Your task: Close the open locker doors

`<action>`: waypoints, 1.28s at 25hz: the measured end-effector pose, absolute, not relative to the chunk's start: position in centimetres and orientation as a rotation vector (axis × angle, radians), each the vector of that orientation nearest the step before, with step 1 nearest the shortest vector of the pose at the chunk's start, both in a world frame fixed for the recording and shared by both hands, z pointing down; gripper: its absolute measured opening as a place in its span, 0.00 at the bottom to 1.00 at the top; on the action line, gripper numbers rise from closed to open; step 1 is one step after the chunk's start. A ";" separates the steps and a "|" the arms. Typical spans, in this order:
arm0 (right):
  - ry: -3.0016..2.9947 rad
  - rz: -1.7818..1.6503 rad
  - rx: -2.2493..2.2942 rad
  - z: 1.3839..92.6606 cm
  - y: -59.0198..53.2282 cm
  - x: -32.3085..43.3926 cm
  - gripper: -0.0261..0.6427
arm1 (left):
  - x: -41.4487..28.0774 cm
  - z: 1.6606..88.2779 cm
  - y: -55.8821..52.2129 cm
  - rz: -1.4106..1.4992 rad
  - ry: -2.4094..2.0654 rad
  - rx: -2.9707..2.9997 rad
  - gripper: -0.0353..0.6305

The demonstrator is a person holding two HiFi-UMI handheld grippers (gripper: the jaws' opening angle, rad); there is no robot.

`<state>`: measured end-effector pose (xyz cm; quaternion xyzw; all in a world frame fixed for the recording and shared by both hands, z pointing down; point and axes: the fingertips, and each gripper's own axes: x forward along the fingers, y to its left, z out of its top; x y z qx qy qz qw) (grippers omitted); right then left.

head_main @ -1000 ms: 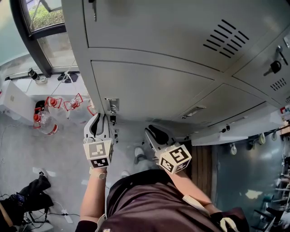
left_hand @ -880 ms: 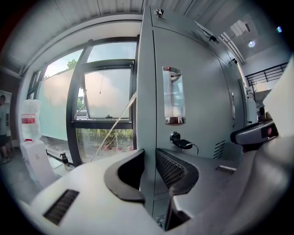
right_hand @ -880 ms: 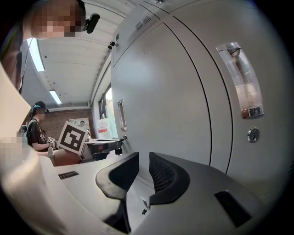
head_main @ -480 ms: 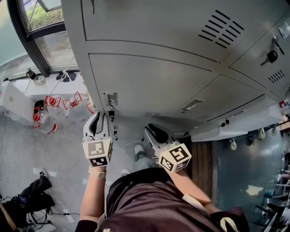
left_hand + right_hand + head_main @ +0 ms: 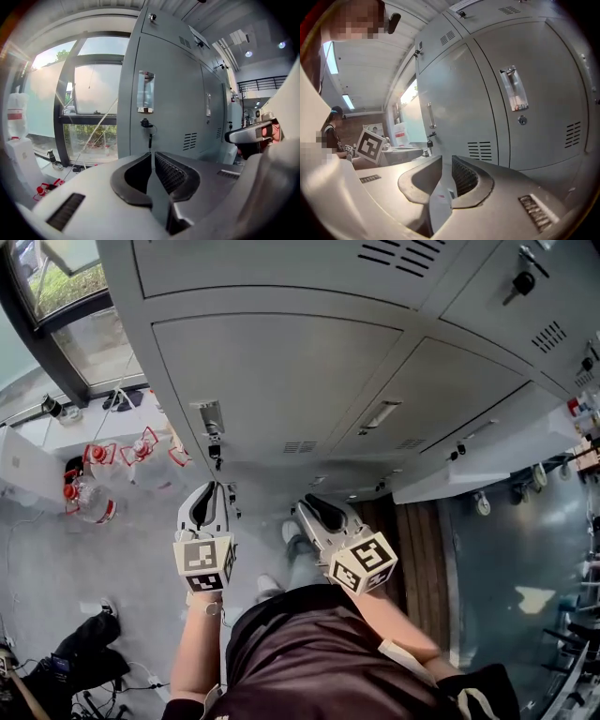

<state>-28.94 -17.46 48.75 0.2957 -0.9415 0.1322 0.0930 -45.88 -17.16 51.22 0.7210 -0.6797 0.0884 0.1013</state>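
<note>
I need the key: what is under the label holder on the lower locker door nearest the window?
Just below the label holder a key sticks out of the door, with something small hanging from it. The door covers the locker's inside.

Passage straight ahead is barred by the closed locker doors (image 5: 272,381), from one of which a key (image 5: 215,450) is hung out on its lock; to the right the way is crossed by an open door (image 5: 455,482) swung outward; bare floor (image 5: 131,559) is left free to the left, though it is hemmed by red-capped bottles (image 5: 89,502), a white unit (image 5: 23,470) and a dark bag (image 5: 89,662) lying lower left.
</note>
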 end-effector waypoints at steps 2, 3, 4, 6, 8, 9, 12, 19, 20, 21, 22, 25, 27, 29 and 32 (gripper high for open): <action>-2.777 0.399 0.916 49.1 -16.5 -27.8 0.17 | -44.4 51.7 -16.6 0.272 -1.951 2.171 0.11; -2.768 0.403 0.929 49.3 -16.2 -27.2 0.16 | -43.7 51.9 -16.4 0.275 -1.930 2.185 0.11; -2.761 0.408 0.940 49.5 -16.0 -26.6 0.15 | -43.0 52.0 -16.3 0.276 -1.913 2.197 0.10; -2.746 0.419 0.975 49.7 -15.7 -25.1 0.14 | -41.2 52.1 -16.1 0.275 -1.873 2.231 0.10; -2.727 0.428 1.032 49.8 -15.2 -23.6 0.12 | -39.1 52.1 -16.1 0.277 -1.809 2.285 0.09; -2.718 0.431 1.057 49.8 -15.0 -22.8 0.12 | -38.1 52.0 -16.2 0.282 -1.777 2.312 0.09; -2.701 0.431 1.124 49.7 -14.5 -20.3 0.10 | -34.6 52.2 -16.5 0.297 -1.682 2.385 0.09; -2.631 0.445 1.286 49.9 -14.6 -11.9 0.10 | -24.5 52.2 -18.2 0.324 -1.460 2.542 0.08; -2.619 0.448 1.308 49.9 -14.6 -10.6 0.10 | -23.0 52.1 -18.4 0.327 -1.435 2.559 0.08; -2.607 0.450 1.331 49.9 -14.7 -9.3 0.10 | -21.6 52.0 -18.6 0.330 -1.410 2.576 0.08; -2.596 0.453 1.352 49.9 -14.7 -8.0 0.10 | -20.3 51.8 -18.7 0.333 -1.388 2.592 0.08; -2.571 0.455 1.415 49.5 -14.6 -4.5 0.10 | -16.5 51.0 -19.0 0.333 -1.330 2.644 0.08; -2.557 0.445 1.457 49.0 -14.5 -2.1 0.10 | -14.1 50.4 -19.1 0.325 -1.290 2.677 0.08; -2.541 0.444 1.503 48.5 -14.4 0.2 0.10 | -11.7 49.9 -19.0 0.322 -1.254 2.709 0.08; -2.511 0.462 1.576 48.1 -14.1 3.3 0.10 | -8.7 49.2 -18.9 0.325 -1.209 2.754 0.08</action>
